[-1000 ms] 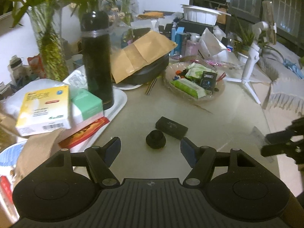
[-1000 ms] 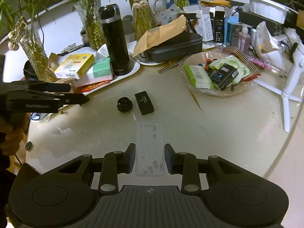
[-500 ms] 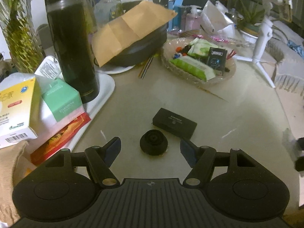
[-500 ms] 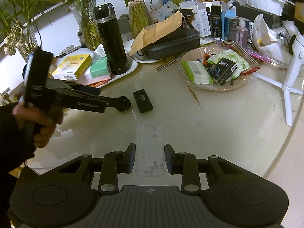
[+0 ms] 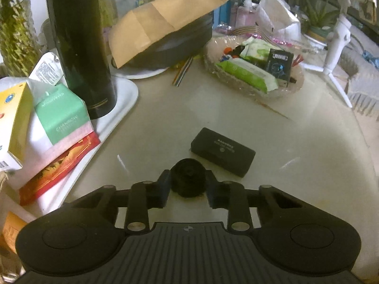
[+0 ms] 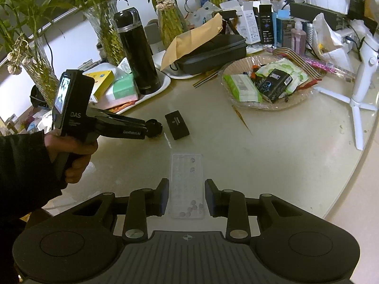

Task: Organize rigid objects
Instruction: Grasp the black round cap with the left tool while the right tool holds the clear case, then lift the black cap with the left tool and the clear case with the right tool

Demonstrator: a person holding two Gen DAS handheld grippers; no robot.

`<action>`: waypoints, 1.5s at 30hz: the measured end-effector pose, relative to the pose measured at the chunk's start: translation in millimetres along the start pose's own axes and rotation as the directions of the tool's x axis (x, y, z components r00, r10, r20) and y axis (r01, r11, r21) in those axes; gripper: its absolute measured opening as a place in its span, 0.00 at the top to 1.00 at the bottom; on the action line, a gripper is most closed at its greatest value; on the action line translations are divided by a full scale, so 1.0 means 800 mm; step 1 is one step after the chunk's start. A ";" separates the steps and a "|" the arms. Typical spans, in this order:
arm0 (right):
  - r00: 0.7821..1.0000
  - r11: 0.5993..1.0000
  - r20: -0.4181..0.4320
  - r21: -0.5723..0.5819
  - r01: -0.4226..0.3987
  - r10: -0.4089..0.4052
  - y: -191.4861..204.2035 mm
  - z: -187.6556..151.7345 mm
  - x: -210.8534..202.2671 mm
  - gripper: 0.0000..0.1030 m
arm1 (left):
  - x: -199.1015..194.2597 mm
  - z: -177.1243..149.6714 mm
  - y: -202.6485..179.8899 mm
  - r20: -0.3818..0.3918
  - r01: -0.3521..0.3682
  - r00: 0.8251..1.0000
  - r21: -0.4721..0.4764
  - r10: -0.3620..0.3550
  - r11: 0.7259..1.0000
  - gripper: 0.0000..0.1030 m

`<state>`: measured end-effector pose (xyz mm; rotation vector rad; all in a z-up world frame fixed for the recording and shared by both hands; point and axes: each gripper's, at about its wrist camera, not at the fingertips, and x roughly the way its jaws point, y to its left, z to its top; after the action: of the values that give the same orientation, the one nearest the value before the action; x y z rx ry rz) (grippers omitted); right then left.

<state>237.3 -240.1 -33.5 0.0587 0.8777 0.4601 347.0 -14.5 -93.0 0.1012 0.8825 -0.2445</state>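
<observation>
Once the left gripper (image 5: 188,187) had closed onto the black knob (image 5: 188,177) beside the flat black case (image 5: 222,151), lifting could follow

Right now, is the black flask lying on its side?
No, the black flask stands upright on the white tray.

The black flask (image 5: 80,47) loses its top to the left wrist view's edge.
</observation>
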 end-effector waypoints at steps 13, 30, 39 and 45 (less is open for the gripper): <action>1.000 1.000 0.000 0.003 0.005 -0.005 0.004 -0.003 -0.007 0.66 | -0.048 -0.011 -0.001 0.002 0.019 1.000 -0.005 -0.019 1.000 0.73; 1.000 1.000 -0.002 -0.006 0.003 -0.003 0.023 -0.016 -0.032 0.66 | -0.183 -0.050 -0.008 0.098 0.053 0.994 -0.023 -0.050 0.998 0.73; 1.000 0.999 0.029 -0.034 -0.009 0.010 0.044 -0.007 -0.067 0.66 | -0.241 -0.069 -0.027 0.141 0.068 0.988 -0.023 -0.064 0.997 0.73; 0.999 0.998 0.049 -0.056 -0.014 0.017 0.057 -0.007 -0.092 0.66 | -0.278 -0.079 -0.038 0.178 0.082 0.981 -0.033 -0.075 0.996 0.73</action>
<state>176.1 -230.2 27.5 0.0260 0.8164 0.4955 156.2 5.4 39.8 0.0066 0.7157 -0.3044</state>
